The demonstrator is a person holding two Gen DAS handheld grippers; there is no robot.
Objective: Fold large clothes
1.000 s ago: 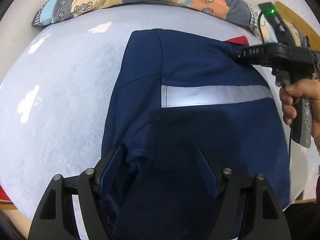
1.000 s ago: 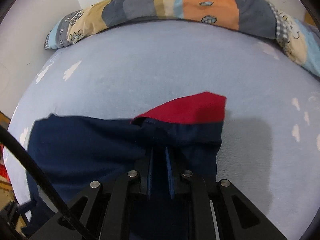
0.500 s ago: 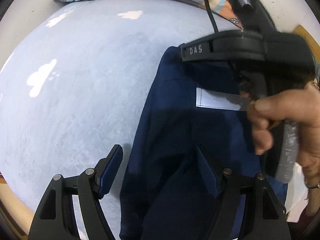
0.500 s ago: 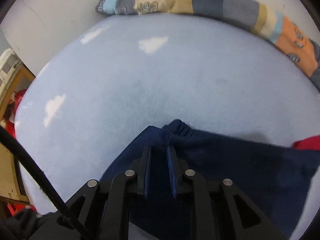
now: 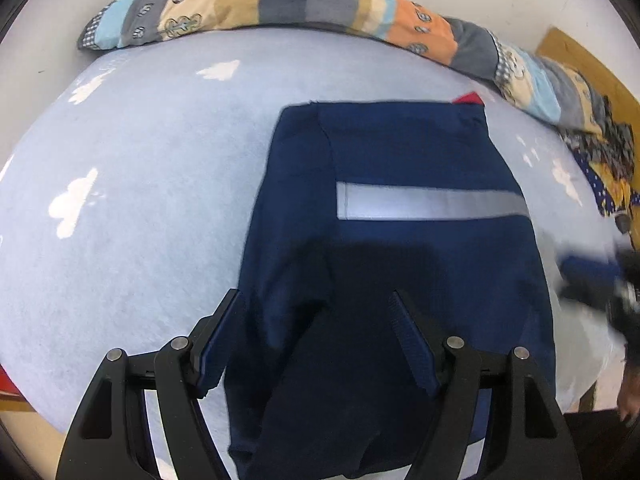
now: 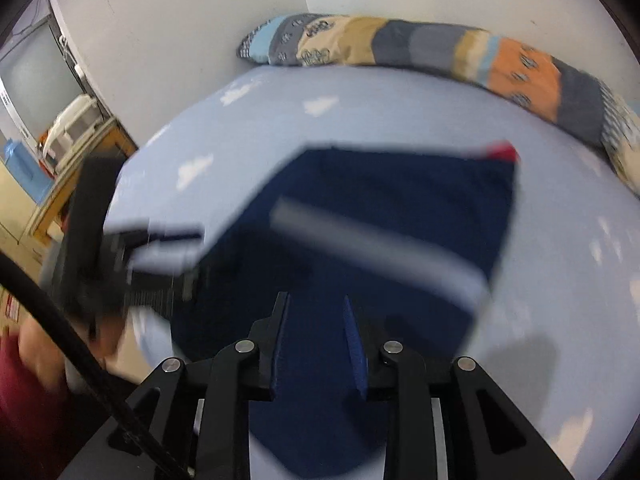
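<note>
One pale blue bed sheet [image 5: 140,184] with white cloud shapes fills most of both views, a flat place to fold on. Along its upper edge runs one long patchwork pillow [image 5: 304,4], pushed against the wall and clear of the work. One navy garment [image 5: 400,240] lies in the middle and lower right of the left view, flattened into a tall block, so the side folds look done. It carries one grey reflective stripe [image 5: 432,206] across its upper half, and one red corner [image 5: 469,98] peeks out at its top right.

There are two tools. The left gripper [image 5: 316,344] stands wide over the near hem with cloth between its fingers; whether they touch it, I cannot tell. The right gripper [image 6: 314,344] is narrow and opening over the cloth, gripping nothing, likely repositioning for the next fold.
</note>
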